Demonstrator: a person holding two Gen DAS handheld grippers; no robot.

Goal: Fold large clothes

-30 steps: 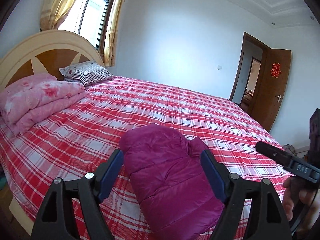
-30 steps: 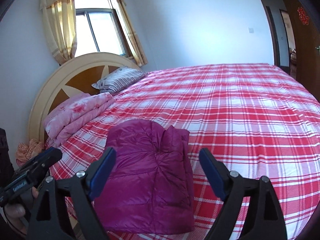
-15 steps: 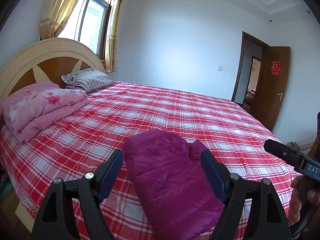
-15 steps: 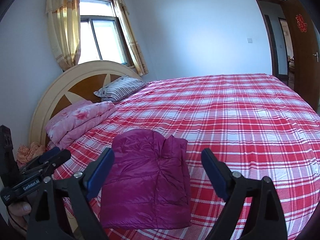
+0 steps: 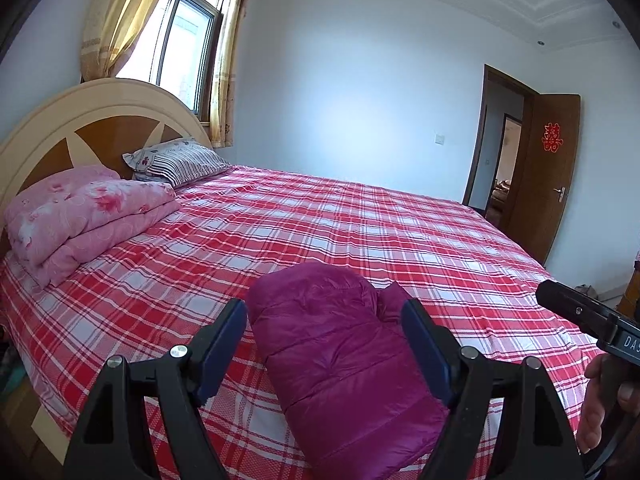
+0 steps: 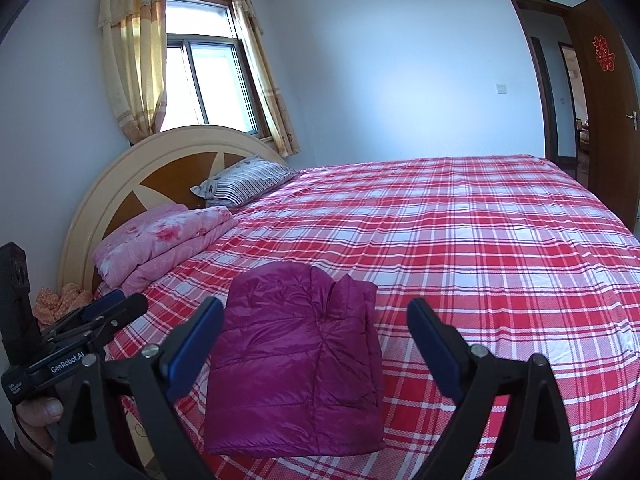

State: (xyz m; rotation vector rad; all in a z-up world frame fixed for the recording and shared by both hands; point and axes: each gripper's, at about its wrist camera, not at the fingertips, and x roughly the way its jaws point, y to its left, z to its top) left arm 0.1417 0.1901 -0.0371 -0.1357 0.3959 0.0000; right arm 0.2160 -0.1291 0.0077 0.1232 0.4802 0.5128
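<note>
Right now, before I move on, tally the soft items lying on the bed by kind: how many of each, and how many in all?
Folded purple down jacket: 1, near the bed's front edge
Folded pink floral quilt: 1, by the headboard
Striped pillow: 1, by the headboard
Total: 3, all resting on the red plaid sheet

We are seeing a folded pink quilt (image 5: 86, 216) lying at the head end of the red plaid bed (image 5: 360, 232), a striped pillow (image 5: 180, 162) resting beside it against the headboard (image 5: 48, 120), and a brown door (image 5: 548, 176) standing open beyond the bed's far corner.
</note>
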